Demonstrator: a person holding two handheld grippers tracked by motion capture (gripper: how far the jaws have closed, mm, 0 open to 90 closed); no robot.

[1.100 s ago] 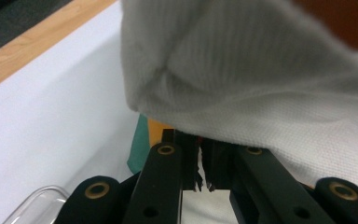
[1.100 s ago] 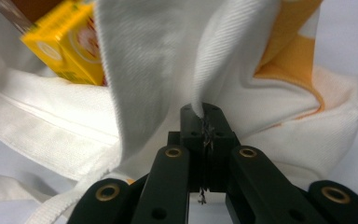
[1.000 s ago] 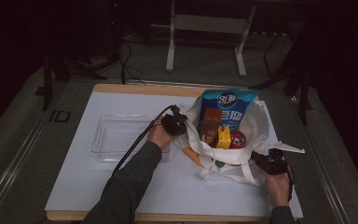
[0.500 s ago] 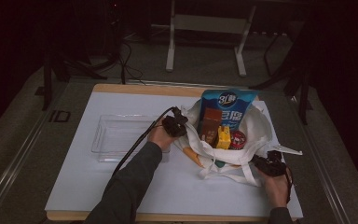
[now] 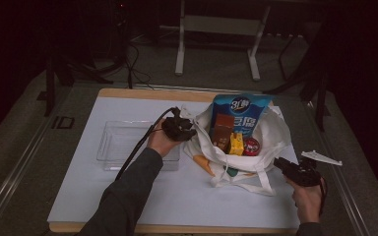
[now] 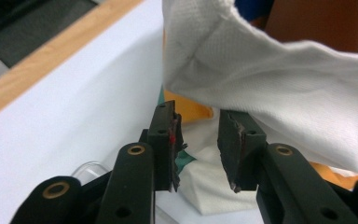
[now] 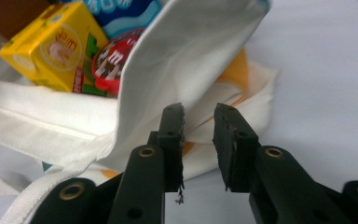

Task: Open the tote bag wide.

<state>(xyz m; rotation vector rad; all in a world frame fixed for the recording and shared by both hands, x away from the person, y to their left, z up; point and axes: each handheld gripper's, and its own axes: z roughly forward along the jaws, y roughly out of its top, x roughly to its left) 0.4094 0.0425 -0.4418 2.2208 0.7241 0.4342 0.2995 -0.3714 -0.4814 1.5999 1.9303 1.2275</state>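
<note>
A white cloth tote bag [image 5: 271, 132] lies open on the white mat. It holds a blue snack bag [image 5: 241, 110], a brown box [image 5: 222, 130], a yellow carton [image 5: 235, 143] and a red round candy pack [image 5: 251, 146]. My left gripper [image 5: 182, 129] is at the bag's left rim, open, with the bag's cloth [image 6: 284, 79] just beyond its gripper tips [image 6: 196, 116]. My right gripper [image 5: 295, 172] is off the bag's right front corner, open and empty. Ahead of its tips [image 7: 198, 112] rise a fold of the bag [image 7: 182, 56], the yellow carton [image 7: 51, 46] and the candy pack [image 7: 109, 60].
A clear plastic tray [image 5: 113, 147] sits on the mat left of the left hand. The white mat [image 5: 128, 196] covers a wooden-edged board [image 5: 142, 92]. The left gripper's cable [image 5: 138, 147] runs across the tray. A white stand [image 5: 216, 24] is on the floor behind the table.
The right gripper has drawn back slightly toward the right front, away from the bag. The left gripper stays almost still at the bag's left rim.
</note>
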